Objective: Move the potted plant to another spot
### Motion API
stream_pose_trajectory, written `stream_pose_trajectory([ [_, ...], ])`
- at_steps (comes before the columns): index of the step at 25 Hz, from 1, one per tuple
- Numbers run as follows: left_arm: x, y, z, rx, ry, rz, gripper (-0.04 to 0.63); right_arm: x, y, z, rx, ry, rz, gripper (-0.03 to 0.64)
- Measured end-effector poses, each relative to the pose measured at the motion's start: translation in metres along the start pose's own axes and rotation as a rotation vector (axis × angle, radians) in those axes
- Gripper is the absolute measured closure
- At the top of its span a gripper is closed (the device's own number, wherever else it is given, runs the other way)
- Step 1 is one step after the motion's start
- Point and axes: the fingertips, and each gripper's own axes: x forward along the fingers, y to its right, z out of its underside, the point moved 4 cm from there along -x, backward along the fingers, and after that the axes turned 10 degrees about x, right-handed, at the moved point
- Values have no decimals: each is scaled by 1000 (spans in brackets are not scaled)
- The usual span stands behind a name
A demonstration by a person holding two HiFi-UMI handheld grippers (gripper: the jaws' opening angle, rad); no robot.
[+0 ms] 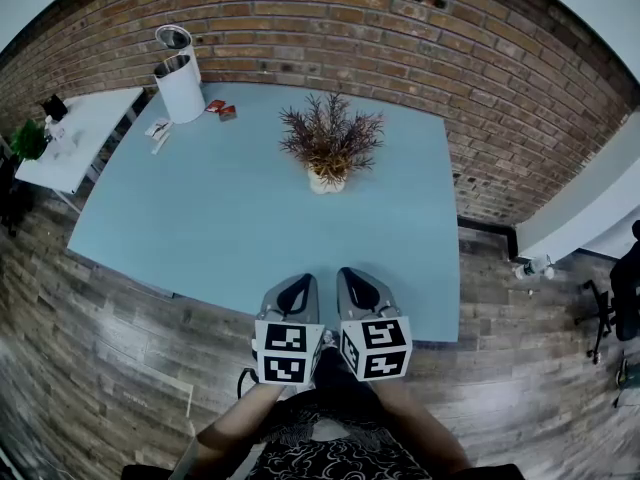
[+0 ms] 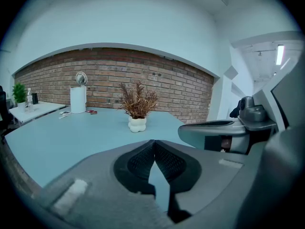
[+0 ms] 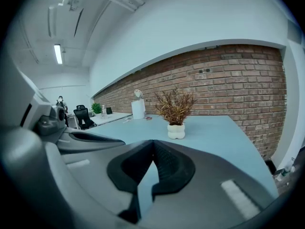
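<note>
A: Surface?
B: Pale blue table (image 1: 180, 228), matte top. Its far edge runs along a red brick wall (image 1: 400, 28). The floor (image 1: 70, 338) is grey-brown wood plank.

A: Rest of the room?
B: White side table (image 1: 85, 128) off the far left corner, with a green plant (image 1: 30, 140) at its end. In the right gripper view the wall above the brick is white. Strip ceiling lights (image 3: 57, 54) are lit, and a black office chair (image 3: 82, 114) stands beyond the side table.

A: Task thing?
B: Potted plant (image 1: 329, 148): dry brown sprigs in a small lumpy white pot, upright. It sits on the far half of the table, slightly right of centre, well apart from both grippers.

A: Other items on the table?
B: White canister (image 1: 180, 86) at the far left corner, with a round disc standing above its top. Red packets (image 1: 222, 109) lie just beside it, with small white bits near those.

A: Grippers?
B: Left gripper (image 1: 298, 282) and right gripper (image 1: 352, 276) are side by side over the near edge, almost touching, both aimed toward the plant. In each gripper's own view the ribbed black pads are pressed together at the tips, nothing between them.

A: Any writing?
B: The marker cubes (image 1: 286, 352) carry only black-and-white square patterns. Print on the red packets is too small to read
</note>
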Motion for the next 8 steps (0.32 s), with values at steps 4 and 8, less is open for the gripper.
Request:
stream_pose_trajectory([
  [4, -1, 1, 0, 2, -2, 0, 600, -1, -1, 1, 5, -3, 0, 611],
  [8, -1, 0, 2, 4, -5, 4, 600, 0, -3, 2, 16, -4, -2, 611],
])
